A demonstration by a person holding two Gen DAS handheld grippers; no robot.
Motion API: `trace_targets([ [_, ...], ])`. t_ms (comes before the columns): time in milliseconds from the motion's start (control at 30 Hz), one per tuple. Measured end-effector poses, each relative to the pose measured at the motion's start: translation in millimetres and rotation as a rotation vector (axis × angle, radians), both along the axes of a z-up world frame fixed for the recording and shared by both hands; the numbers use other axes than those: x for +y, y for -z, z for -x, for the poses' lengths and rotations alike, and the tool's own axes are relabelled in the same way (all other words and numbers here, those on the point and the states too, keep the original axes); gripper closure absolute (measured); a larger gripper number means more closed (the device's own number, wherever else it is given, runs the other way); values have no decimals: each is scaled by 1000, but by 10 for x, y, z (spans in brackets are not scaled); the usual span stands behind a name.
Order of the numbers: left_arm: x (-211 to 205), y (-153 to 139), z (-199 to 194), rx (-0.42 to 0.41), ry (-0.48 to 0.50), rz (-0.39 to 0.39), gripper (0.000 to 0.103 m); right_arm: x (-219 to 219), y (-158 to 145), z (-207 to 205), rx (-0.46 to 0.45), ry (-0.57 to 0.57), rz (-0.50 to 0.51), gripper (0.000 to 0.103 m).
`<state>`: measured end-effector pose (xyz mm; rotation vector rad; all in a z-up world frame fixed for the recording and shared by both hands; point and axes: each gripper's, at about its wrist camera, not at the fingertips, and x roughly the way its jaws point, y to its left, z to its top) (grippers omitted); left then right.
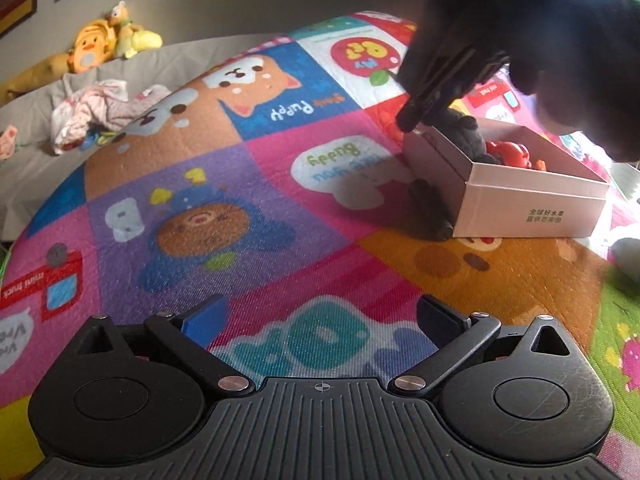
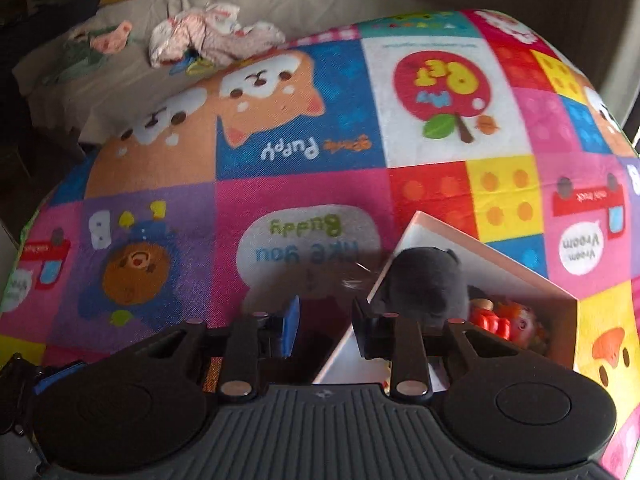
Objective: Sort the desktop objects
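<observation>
A pale pink cardboard box (image 1: 532, 196) sits on the colourful play mat (image 1: 224, 184) at the right. Inside it lie a dark grey plush toy (image 1: 466, 132) and a red plastic toy (image 1: 514, 154). My left gripper (image 1: 320, 316) is open and empty, low over the mat, well short of the box. My right gripper (image 2: 326, 328) is open with a narrow gap and holds nothing. It hovers over the box's near left corner (image 2: 360, 344), just in front of the grey plush (image 2: 428, 280) and the red toy (image 2: 492, 322). It shows from outside in the left wrist view (image 1: 424, 114).
The mat covers a bed or sofa with a grey sheet (image 1: 36, 176). A crumpled pink and white cloth (image 1: 100, 110) and yellow plush toys (image 1: 100, 42) lie at the far left. A grey object (image 1: 628, 256) shows at the right edge.
</observation>
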<state>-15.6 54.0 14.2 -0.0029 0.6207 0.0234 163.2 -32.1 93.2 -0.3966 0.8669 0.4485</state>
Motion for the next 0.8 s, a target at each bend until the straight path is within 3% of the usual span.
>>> trace_targets([
  [100,8,4,2,2,1,10,0,354,254,-155,-6,-6,148,94],
  [267,64,3,22,-12,5,52,0,592,614,-298,17,14,350,94],
  [367,80,-4,37,-23,8,68,0,593,732,-295,87,5,385,94],
  [433,85,-7,45,-27,9,75,0,591,733,-230,81,-13,400,94],
  [600,94,-16,53,-32,10,85,0,478,608,3,183,-54,325,93],
  [800,100,-31,129,-64,22,87,0,219,345,526,329,-157,132,92],
])
